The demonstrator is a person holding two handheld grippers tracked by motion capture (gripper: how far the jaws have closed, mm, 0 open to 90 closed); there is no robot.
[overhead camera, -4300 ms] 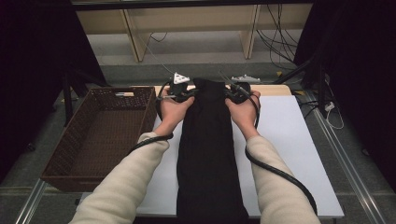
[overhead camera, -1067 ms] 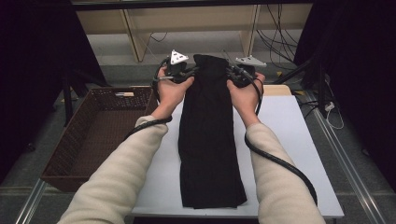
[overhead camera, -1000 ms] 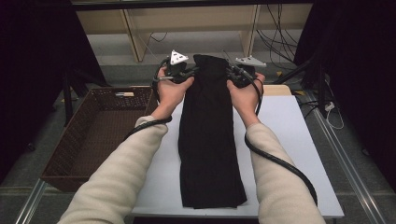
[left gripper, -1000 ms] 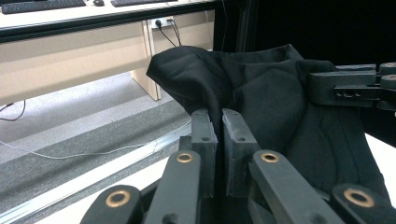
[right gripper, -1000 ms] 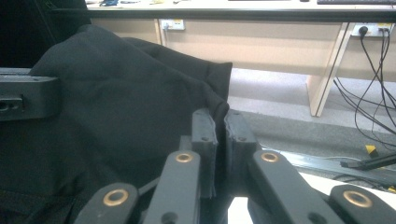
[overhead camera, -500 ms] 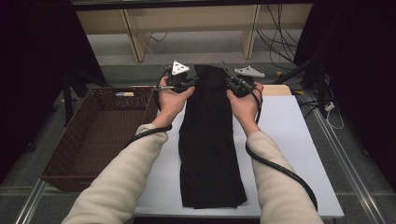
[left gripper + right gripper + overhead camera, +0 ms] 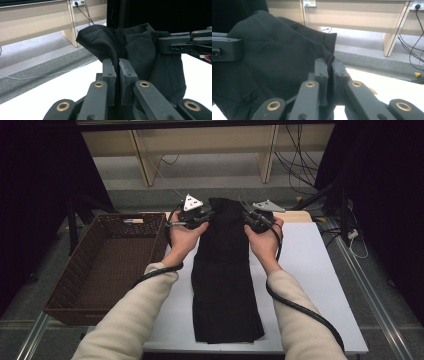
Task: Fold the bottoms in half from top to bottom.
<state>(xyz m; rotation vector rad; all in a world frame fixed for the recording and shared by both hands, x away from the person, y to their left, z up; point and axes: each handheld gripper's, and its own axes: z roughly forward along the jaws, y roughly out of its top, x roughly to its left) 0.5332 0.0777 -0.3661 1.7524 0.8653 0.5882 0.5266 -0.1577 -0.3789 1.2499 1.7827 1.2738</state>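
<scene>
While both grippers pinch far hem of black garment (image 7: 225, 270) at 12 o'clock — left gripper (image 7: 117, 68), right gripper (image 7: 328, 67) — thin bite; uneven lowering may slip cloth, bunch fold on surface (image 7: 320, 270).

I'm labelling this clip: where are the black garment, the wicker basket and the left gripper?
black garment (image 7: 225, 290), high view, flat middle of the cloth.
wicker basket (image 7: 60, 297), high view, left wall.
left gripper (image 7: 117, 65), left gripper view, between the fingertips pinching the cloth.

The high view looks forward and down over the white table (image 7: 320, 270) from the person's side. Each gripper view rides close behind its own jaws, facing the far wall; all three share the black garment (image 7: 225, 270) (image 7: 140, 52) (image 7: 274, 57).
</scene>
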